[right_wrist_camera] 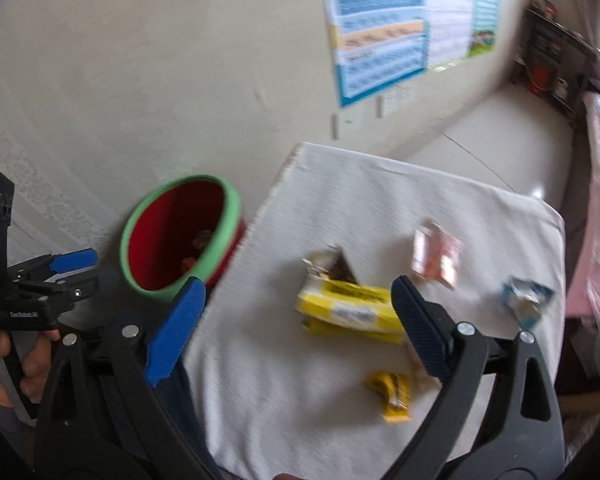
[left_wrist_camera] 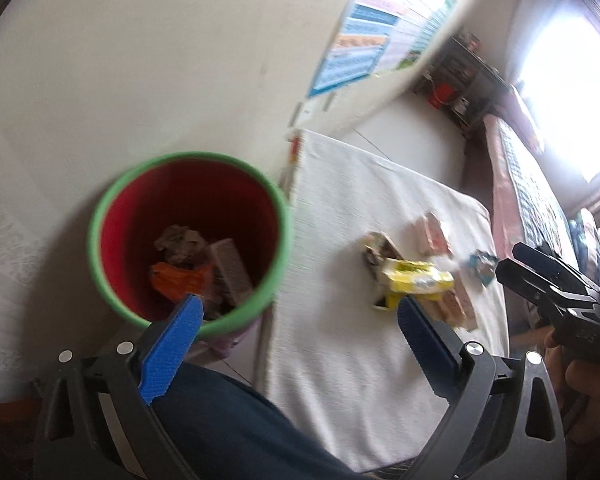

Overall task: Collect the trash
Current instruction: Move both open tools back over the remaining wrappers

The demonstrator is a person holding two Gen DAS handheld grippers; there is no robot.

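The trash lies scattered on a white cloth (right_wrist_camera: 340,420) covering a low table, with the yellow carton (right_wrist_camera: 350,310) near the middle as the landmark. It is a flat rectangular box with a printed label, lying on its side. Touching its far edge is a torn, crumpled brown-and-silver wrapper (right_wrist_camera: 328,265). Beyond the carton to the right sits a pink-and-white packet (right_wrist_camera: 436,258), and farther right, near the cloth's edge, a crinkled blue-and-white wrapper (right_wrist_camera: 526,300). On the near side of the carton lies a small yellow wrapper (right_wrist_camera: 392,396), folded and creased.

Left of the carton, off the cloth and beside the table's edge, stands the bin (left_wrist_camera: 100,216): round, red inside, with a smooth green rim. It already holds crumpled paper, an orange wrapper and a pale box.

The right gripper (right_wrist_camera: 296,306) hangs over the carton, blue ribbed pads spread wide, gripping nothing. The left gripper (left_wrist_camera: 298,310) is likewise spread and empty, between bin and cloth.

A striped poster (right_wrist_camera: 384,36) hangs on the cream wall behind.
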